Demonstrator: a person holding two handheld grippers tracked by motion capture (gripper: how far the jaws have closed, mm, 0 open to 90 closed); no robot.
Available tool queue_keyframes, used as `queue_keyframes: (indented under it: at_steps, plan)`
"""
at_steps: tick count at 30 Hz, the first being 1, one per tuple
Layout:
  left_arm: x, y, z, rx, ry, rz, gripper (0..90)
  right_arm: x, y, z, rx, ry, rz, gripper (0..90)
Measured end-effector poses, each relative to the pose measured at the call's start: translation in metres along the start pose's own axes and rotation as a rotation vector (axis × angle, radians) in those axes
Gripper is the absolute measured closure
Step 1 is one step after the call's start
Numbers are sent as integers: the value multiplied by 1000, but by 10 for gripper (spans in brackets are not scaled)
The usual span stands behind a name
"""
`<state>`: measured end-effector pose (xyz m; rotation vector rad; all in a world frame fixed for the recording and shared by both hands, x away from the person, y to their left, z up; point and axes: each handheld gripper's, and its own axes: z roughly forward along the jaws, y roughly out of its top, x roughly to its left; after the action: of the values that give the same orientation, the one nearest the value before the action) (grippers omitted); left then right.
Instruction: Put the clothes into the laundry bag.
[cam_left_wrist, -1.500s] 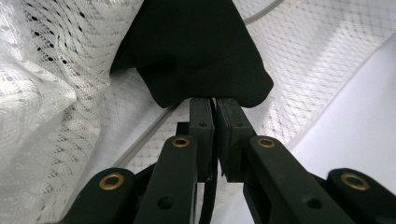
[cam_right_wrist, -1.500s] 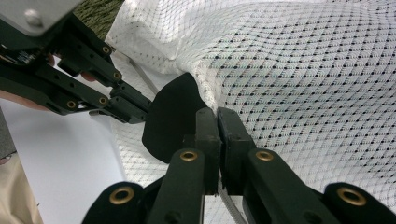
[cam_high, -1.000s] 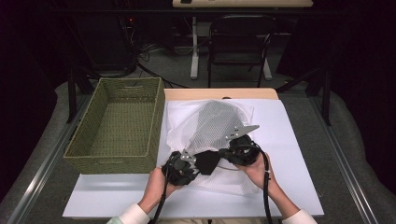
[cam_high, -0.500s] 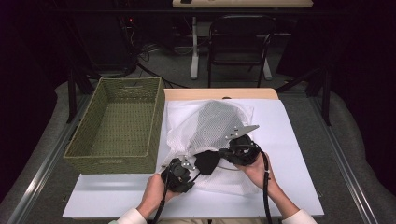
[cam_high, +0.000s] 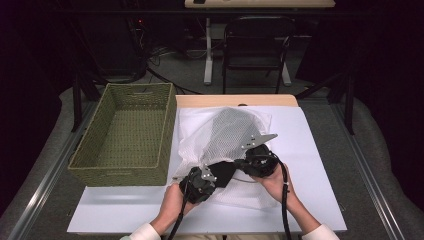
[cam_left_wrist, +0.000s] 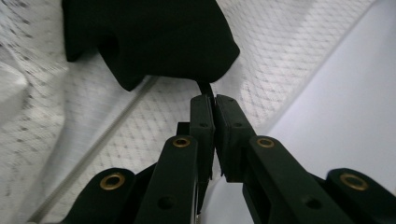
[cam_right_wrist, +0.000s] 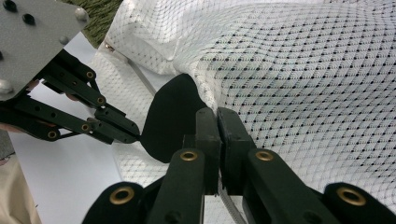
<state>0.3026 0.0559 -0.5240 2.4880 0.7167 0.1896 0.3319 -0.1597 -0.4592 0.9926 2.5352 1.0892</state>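
White table sheet, wicker basket left of mesh bag

In the high view, the jaw tips of the left gripper and right gripper are covered by the gripper bodies and the grey plates, so the contact with the black cloth cannot be judged there. Much of that cloth is masked by the white mesh bag, and its full outline cannot be made out (1 lobe is cut off at the top edge of the left gripper view). The near inner wall of the woven basket is hidden. Both forearms are cut off at the bottom edge.
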Motion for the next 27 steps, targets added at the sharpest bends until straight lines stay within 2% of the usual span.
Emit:
queue_keyframes:
  at_steps: [5,8,19,23,27]
  plan:
    - [8,5,-6,-54,49,-17,870,0,0,0,-5,-3,-4,877]
    - [14,8,-4,-83,74,-34,870,0,0,0,-7,-4,-2,878]
    - [34,15,12,-120,192,-55,872,-1,0,-1,-22,7,15,881]
    - [39,19,19,-139,206,-83,872,-1,1,-2,-30,8,13,882]
    - [42,17,27,-115,217,-88,871,-2,0,-2,-28,13,19,881]
